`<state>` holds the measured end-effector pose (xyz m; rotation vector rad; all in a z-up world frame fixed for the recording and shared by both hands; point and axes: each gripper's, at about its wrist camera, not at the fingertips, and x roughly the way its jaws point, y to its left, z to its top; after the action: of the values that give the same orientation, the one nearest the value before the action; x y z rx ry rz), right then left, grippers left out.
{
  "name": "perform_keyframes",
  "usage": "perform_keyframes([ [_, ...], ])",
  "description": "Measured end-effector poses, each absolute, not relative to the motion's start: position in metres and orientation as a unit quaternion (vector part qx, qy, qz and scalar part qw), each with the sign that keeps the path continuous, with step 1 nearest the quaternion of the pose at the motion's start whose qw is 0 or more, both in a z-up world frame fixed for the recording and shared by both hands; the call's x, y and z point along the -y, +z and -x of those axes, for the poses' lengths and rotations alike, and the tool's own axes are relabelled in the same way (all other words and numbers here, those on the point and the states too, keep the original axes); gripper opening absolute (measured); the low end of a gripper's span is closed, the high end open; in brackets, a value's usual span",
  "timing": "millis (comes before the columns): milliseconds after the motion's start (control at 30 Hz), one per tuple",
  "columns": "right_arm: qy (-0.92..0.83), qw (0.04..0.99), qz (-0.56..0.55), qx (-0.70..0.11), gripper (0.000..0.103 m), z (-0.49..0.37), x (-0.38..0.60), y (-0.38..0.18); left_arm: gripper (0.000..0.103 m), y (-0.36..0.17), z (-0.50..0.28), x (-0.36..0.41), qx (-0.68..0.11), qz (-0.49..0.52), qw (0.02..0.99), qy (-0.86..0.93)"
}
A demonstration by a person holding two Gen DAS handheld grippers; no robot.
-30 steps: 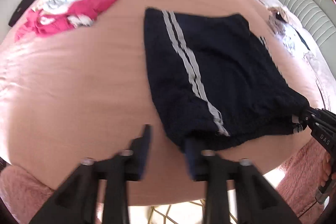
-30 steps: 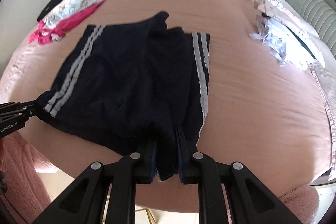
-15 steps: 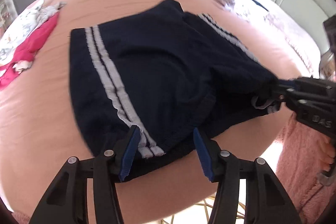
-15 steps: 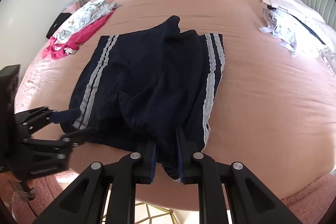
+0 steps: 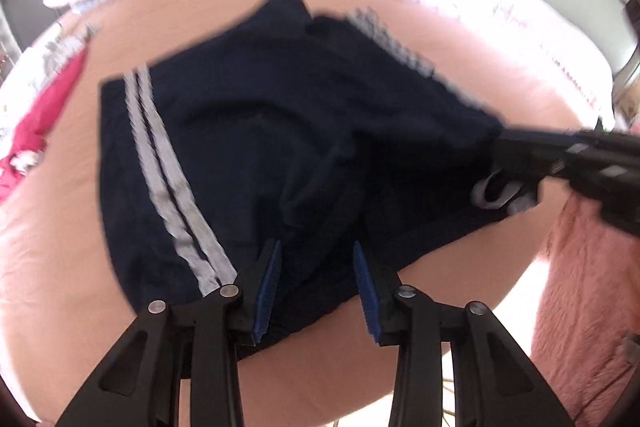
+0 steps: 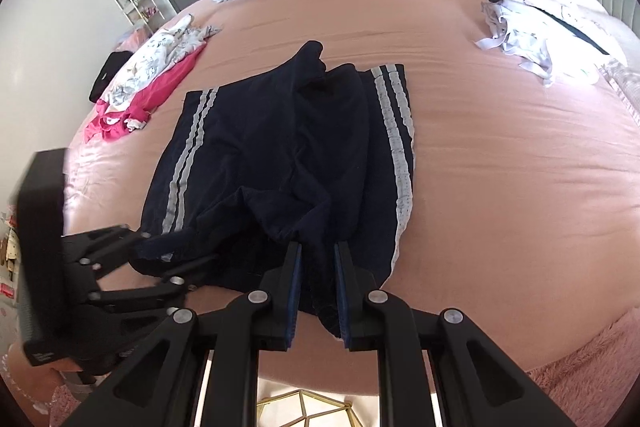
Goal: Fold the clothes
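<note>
While my right gripper (image 6: 317, 287) is clenched on the near waistband of the dark shorts (image 6: 288, 155), at the lower middle of its frame, my left gripper (image 5: 316, 275) has its jaws spread apart over the same hem and holds nothing; I judge that the risk is here. If I close the left one too deep, it may pinch both layers, or the pink sheet (image 6: 500, 155) under them, and then the cloth drags and the fold comes crooked; a pull by one side only could also bunch the middle more. These shorts lie on the bed, in the centre of both frames; navy, with two white stripes on each side, waistband towards me, legs pointing to the upper frame; the crotch area is wrinkled and raised.
</note>
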<state>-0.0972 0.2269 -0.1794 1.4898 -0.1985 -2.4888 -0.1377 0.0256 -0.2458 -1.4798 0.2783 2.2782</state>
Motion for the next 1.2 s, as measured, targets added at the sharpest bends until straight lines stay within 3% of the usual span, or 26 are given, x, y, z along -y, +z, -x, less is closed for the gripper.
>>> perform_keyframes([
  [100,-0.856,0.101,-0.503,0.062,0.014,0.095,-0.228,-0.175,0.017,-0.242,0.143,-0.025,-0.098,0.521,0.179,0.829],
  [300,-0.861,0.065,-0.505,0.018,0.015,0.091,-0.237,-0.174,0.013,-0.222,0.153,0.002,-0.041,0.493,0.132,0.859],
  [433,-0.856,0.140,-0.497,-0.022,0.017,0.078,-0.200,-0.174,0.013,-0.218,0.160,0.009,-0.005,0.490,0.146,0.859],
  [500,-0.855,0.157,-0.492,-0.051,0.031,0.074,-0.177,-0.179,0.013,-0.220,0.160,0.009,-0.006,0.496,0.152,0.855],
  [700,-0.849,0.077,-0.510,-0.112,0.034,0.085,-0.155,-0.213,0.014,-0.236,0.145,0.016,-0.039,0.521,0.143,0.841],
  [1067,-0.859,0.062,-0.507,-0.046,0.034,0.064,-0.199,-0.202,0.015,-0.216,0.128,0.039,-0.002,0.472,0.093,0.877],
  [1200,-0.856,0.055,-0.512,-0.049,0.041,0.065,-0.200,-0.206,0.013,-0.209,0.126,0.047,-0.012,0.465,0.043,0.884],
])
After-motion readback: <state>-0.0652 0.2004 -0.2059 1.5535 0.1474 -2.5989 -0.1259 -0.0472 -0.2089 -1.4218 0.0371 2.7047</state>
